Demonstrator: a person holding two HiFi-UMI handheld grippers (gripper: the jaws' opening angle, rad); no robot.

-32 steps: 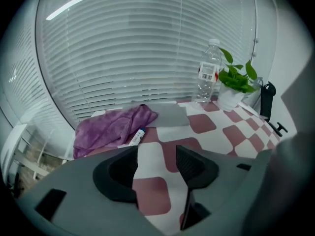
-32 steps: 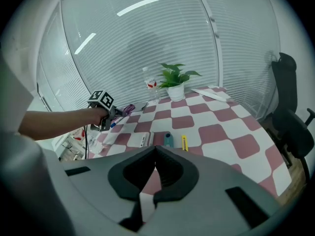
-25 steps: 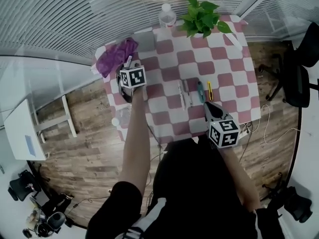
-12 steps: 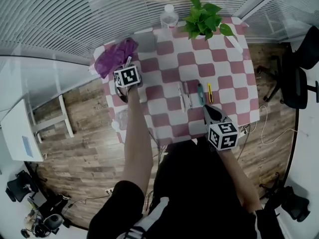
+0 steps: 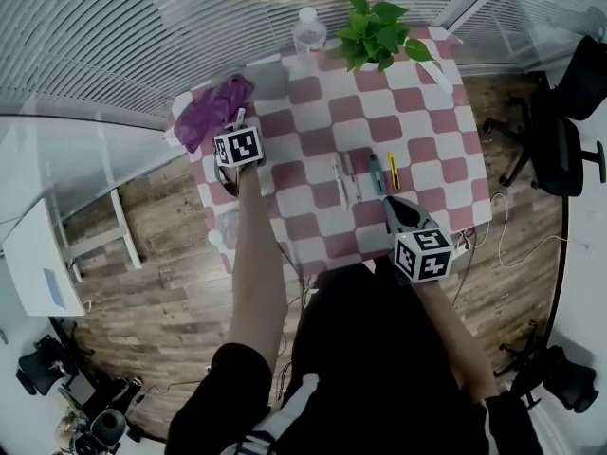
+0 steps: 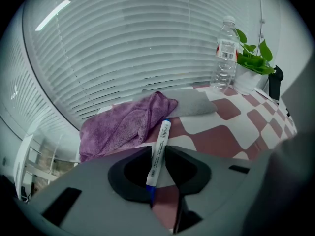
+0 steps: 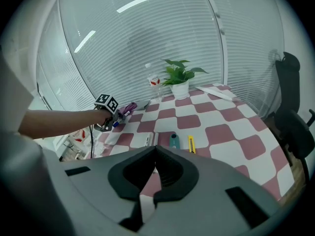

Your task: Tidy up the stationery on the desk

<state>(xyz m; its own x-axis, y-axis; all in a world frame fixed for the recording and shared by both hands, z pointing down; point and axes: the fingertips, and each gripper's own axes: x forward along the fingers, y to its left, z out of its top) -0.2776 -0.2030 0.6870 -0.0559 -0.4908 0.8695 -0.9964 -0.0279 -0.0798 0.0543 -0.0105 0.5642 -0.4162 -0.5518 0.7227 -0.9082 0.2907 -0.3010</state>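
Purple cloth [image 6: 123, 124] lies bunched at the far left corner of the bench [image 5: 417, 112], and just beside it the left gripper [image 6: 157, 151] has taken up its work. Its jaws have just been closing. They now stand narrowed on a white marker pen [image 6: 162, 132] with a blue cap, the pads pressing its barrel on both sides. The pen's far end points toward the cloth and a grey mat [image 6: 189, 103] behind it.

The right gripper [image 7: 153, 154] hangs over the near edge of the bench with its jaws together and nothing between them.

Well apart from the left gripper, near the middle of the bench, lies a row of stationery: two white pens [image 5: 340, 178], a teal item [image 5: 377, 172] and a yellow utility knife [image 5: 394, 171]. A water bottle [image 6: 225, 53] and a potted plant [image 6: 253, 63] stand at the far edge.

With the marker now gripped, it looks ready to be lifted and carried, probably to join that row.
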